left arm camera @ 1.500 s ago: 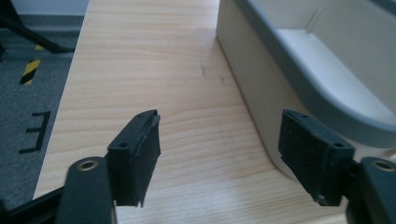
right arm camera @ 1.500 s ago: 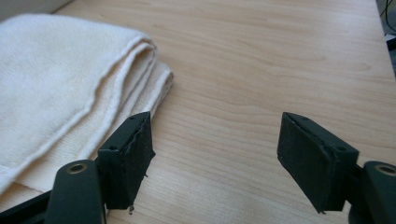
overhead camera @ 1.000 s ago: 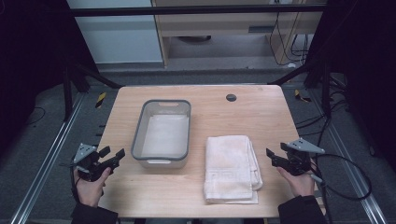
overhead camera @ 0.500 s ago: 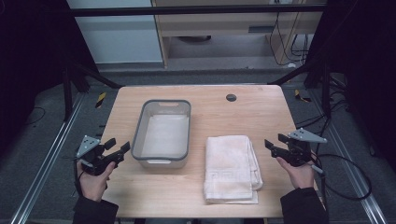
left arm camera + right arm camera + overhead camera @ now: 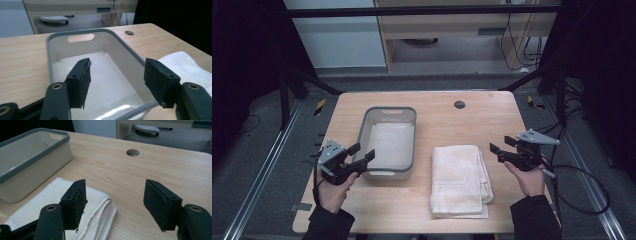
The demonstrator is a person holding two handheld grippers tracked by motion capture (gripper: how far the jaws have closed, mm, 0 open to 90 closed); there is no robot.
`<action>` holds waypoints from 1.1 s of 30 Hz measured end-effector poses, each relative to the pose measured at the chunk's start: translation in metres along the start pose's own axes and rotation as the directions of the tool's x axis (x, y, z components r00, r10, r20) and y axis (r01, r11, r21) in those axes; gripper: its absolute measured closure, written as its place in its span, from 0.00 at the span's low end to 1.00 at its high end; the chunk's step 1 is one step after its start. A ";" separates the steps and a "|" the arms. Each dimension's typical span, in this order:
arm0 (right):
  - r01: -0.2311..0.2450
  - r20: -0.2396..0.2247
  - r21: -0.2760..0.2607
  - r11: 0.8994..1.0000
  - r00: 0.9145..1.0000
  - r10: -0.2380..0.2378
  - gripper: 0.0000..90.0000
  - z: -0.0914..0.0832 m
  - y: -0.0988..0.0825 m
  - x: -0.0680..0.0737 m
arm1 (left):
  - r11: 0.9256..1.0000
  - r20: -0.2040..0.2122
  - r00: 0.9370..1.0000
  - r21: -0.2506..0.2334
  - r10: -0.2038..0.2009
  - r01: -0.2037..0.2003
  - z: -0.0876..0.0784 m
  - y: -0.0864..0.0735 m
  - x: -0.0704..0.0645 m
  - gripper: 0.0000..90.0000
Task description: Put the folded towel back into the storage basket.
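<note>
A grey-rimmed white tub (image 5: 362, 131) stands empty left of centre on the wooden table (image 5: 472, 125). A folded white towel (image 5: 459, 177) lies to its right. My left gripper (image 5: 363, 151) hovers at the tub's near left corner; the left gripper view looks over the rim (image 5: 50, 50) into it. That gripper (image 5: 117, 63) is open; its jaws have just been closing with nothing between them. My right gripper (image 5: 498, 152) hangs open just right of the towel (image 5: 50, 200). Its jaws (image 5: 115, 185) have just opened slightly and hold nothing. The tub (image 5: 35, 160) lies beyond.
A round cable hole (image 5: 459, 104) sits in the table near its far edge. A corner of the towel (image 5: 185, 62) lies right of the tub. Black cables trail off the table's right side. Metal rails run along the floor on both sides.
The left hand has risen and moved in from the table's left edge to the tub's near corner. The right hand has risen a little and shifted toward the towel.
</note>
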State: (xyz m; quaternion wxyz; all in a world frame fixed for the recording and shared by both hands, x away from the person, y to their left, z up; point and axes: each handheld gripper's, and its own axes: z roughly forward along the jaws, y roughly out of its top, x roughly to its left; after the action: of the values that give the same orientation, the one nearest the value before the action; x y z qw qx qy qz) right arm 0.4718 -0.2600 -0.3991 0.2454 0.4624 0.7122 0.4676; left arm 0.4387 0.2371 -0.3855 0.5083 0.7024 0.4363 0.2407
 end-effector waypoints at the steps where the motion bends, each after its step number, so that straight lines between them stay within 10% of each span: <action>1: 0.000 -0.005 0.000 1.000 1.000 0.000 0.39 0.001 0.001 0.001 | 1.000 0.012 1.000 0.001 0.006 -0.006 0.002 0.000 -0.004 0.42; 33: -0.001 -0.071 0.035 0.999 0.997 0.004 0.36 0.025 0.014 0.017 | 0.988 0.185 0.975 0.069 0.125 -0.139 0.056 -0.007 -0.096 0.43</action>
State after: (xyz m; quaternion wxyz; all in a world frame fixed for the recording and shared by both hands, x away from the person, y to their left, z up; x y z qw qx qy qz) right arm 0.4897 -0.2322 -0.3962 0.2110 0.4505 0.7281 0.4715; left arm 0.4320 0.1275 -0.4025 0.4994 0.7690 0.3502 0.1913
